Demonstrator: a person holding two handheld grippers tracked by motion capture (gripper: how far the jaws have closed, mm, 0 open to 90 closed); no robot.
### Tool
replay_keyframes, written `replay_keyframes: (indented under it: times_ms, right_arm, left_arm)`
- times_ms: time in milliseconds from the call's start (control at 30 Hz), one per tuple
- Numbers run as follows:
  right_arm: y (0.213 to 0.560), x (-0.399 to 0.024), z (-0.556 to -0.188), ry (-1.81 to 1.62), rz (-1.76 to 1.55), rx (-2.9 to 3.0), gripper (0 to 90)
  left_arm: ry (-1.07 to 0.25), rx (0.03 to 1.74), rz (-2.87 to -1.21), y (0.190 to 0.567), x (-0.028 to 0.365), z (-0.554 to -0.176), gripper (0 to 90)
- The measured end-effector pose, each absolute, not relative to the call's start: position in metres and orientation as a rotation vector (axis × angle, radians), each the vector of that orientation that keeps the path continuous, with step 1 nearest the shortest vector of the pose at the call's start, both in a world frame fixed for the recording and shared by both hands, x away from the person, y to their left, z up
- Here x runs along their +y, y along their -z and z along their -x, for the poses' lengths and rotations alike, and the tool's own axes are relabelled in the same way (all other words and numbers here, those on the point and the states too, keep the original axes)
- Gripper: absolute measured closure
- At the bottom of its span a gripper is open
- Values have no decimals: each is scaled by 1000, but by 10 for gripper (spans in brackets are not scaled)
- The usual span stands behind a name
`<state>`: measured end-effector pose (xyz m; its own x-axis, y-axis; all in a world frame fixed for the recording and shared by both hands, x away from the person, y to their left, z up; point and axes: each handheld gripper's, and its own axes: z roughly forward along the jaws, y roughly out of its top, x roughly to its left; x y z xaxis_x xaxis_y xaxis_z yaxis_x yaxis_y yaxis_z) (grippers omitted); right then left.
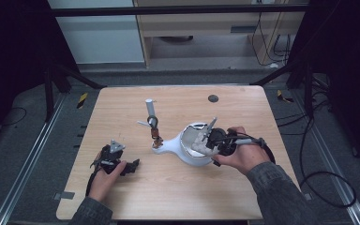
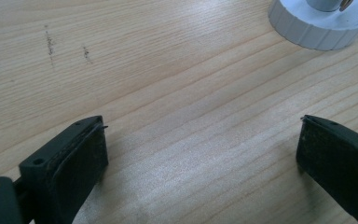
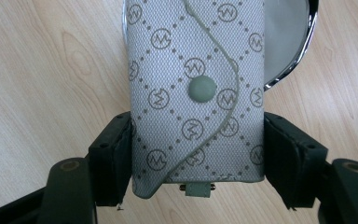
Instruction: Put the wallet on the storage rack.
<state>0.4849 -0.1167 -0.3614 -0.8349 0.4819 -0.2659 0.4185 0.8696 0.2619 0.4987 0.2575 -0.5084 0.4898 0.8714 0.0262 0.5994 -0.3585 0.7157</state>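
A grey key pouch point(image 3: 196, 56) with a monogram pattern and a round snap button sits between the jaws of my right gripper point(image 3: 198, 121), which is shut on its two long sides. The pouch point(image 1: 198, 139) hangs over a round chrome-rimmed mirror point(image 3: 286, 42) in a white shell point(image 1: 192, 158) at the table's centre right. My right gripper point(image 1: 206, 140) reaches in from the right. My left gripper point(image 1: 132, 166) rests low at the front left, and its jaws point(image 2: 203, 123) stand wide open over bare wood.
A white ribbed round base point(image 2: 317, 23) joins the mirror shell by a white neck point(image 1: 161, 147). From it rises a thin post with a white tube point(image 1: 150, 108) on top. A small dark disc point(image 1: 213, 98) lies near the table's far edge.
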Motion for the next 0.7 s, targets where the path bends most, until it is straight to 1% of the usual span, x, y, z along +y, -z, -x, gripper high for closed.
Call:
replay_keyframes:
  times_ms: [500, 700]
  right_arm:
    - [364, -106, -484, -224, -658, 2742, 318]
    - [363, -102, -490, -189, -643, 2750, 318]
  left_arm:
    - [-541, 1207, -2084, 509, 257, -498, 13]
    - [-540, 1206, -2089, 508, 257, -498, 11]
